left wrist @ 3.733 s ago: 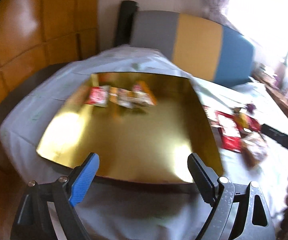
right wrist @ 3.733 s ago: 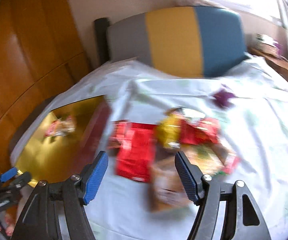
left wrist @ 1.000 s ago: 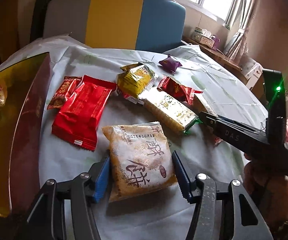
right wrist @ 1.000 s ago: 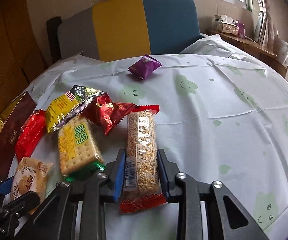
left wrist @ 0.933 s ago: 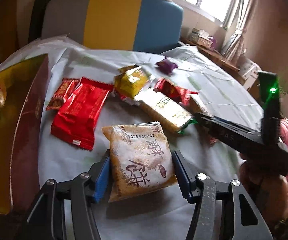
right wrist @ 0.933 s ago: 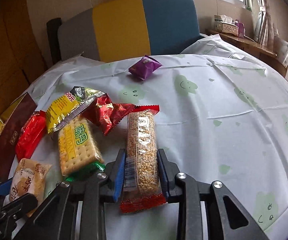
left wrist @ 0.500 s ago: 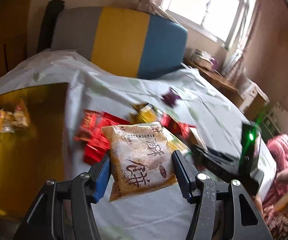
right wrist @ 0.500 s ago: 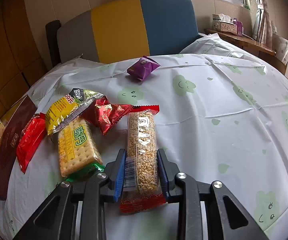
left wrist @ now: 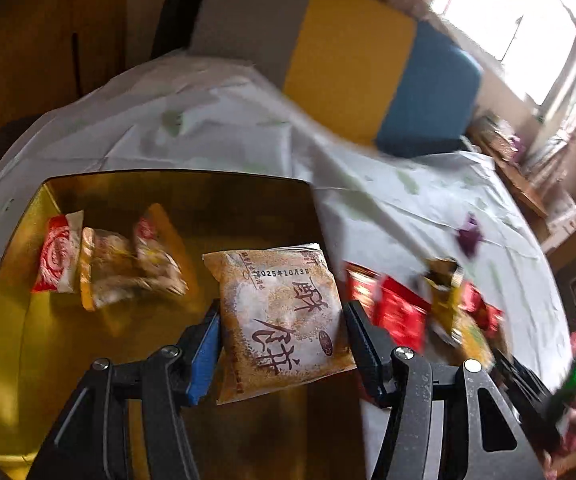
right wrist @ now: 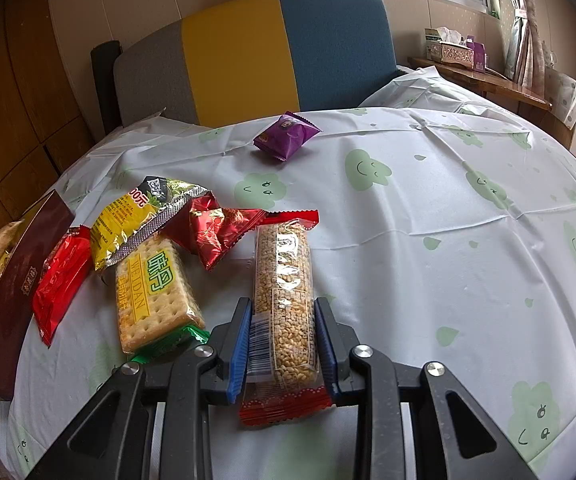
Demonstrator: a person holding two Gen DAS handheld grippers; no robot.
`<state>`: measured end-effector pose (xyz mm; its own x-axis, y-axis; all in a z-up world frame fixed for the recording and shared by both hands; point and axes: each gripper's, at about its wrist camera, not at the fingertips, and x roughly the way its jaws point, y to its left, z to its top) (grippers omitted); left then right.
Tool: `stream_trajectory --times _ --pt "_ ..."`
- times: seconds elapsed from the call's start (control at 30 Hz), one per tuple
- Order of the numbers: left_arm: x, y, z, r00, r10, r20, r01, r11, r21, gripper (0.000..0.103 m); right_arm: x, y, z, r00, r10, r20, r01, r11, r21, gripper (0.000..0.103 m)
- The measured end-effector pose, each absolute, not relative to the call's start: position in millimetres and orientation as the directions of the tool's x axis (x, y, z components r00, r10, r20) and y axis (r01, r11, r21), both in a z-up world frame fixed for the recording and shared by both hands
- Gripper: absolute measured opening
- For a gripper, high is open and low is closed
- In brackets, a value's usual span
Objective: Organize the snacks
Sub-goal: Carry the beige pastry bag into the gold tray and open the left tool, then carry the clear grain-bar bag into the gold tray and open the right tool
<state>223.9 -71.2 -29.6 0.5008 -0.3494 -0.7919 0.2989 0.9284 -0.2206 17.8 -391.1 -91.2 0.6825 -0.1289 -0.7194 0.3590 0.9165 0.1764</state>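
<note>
My left fingers (left wrist: 211,344) are clamped on a pale crumb-cake packet (left wrist: 277,320), one blue pad and one black pad pressing its two long sides; the packet hangs clear above the gold box (left wrist: 27,360), over its right-hand part. My right fingers (right wrist: 241,340) are clenched on the near end of a long puffed-grain bar (right wrist: 283,300), which lies flat on the bedsheet (right wrist: 448,240) and points away from me.

Edges and room: the box's right wall (left wrist: 316,216) runs just beside the held packet. The box floor nearest me and along its left side is bare; three small packets (left wrist: 103,264) sit bunched toward its far left corner. To the right of the grain bar the sheet is open out to its far edge. To its left the loose snacks crowd together, the cracker pack (right wrist: 151,292) lying close beside my right fingers.

View differences: only the left wrist view looks into the box; there the loose pile is motion-blurred. Only the right wrist view shows the pile sharply, and the box's maroon outer wall (right wrist: 11,300) from outside. A sliver of the left gripper shows at that view's left edge.

Count on the sheet, right view: one red packet (right wrist: 61,280), one yellow bag (right wrist: 127,220), one cracker pack, one red foil packet (right wrist: 215,236), one purple packet (right wrist: 285,136), one grain bar.
</note>
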Motion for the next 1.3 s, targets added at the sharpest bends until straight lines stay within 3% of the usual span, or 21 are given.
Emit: stream_trajectory --times 0.1,0.43,0.57,1.0,1.3 --pt "242 -70 -39 0.499 -0.310 -0.809 0.287 0.940 -0.184 0.059 18 -391 -91 0.682 -0.129 -0.720 0.359 0.916 0.177 0.031" --pt "284 -69 -63 0.453 -0.275 -0.848 0.164 0.961 -0.223 0.061 18 -391 -91 0.681 -0.130 -0.721 0.360 0.917 0.175 0.031" --pt "286 -57 -59 0.474 -0.291 -0.831 0.108 0.956 -0.273 0.077 18 -391 -91 0.681 -0.130 -0.721 0.360 0.916 0.175 0.031" --pt "212 -44 -22 0.557 -0.286 -0.780 0.157 0.958 -0.239 0.078 15 -391 -90 0.683 -0.163 -0.712 0.387 0.908 0.164 0.031" --pt "159 -34 -26 0.605 -0.253 -0.755 0.147 0.967 -0.206 0.078 -7 -412 -87 0.719 -0.196 -0.667 0.471 0.843 0.260 0.031"
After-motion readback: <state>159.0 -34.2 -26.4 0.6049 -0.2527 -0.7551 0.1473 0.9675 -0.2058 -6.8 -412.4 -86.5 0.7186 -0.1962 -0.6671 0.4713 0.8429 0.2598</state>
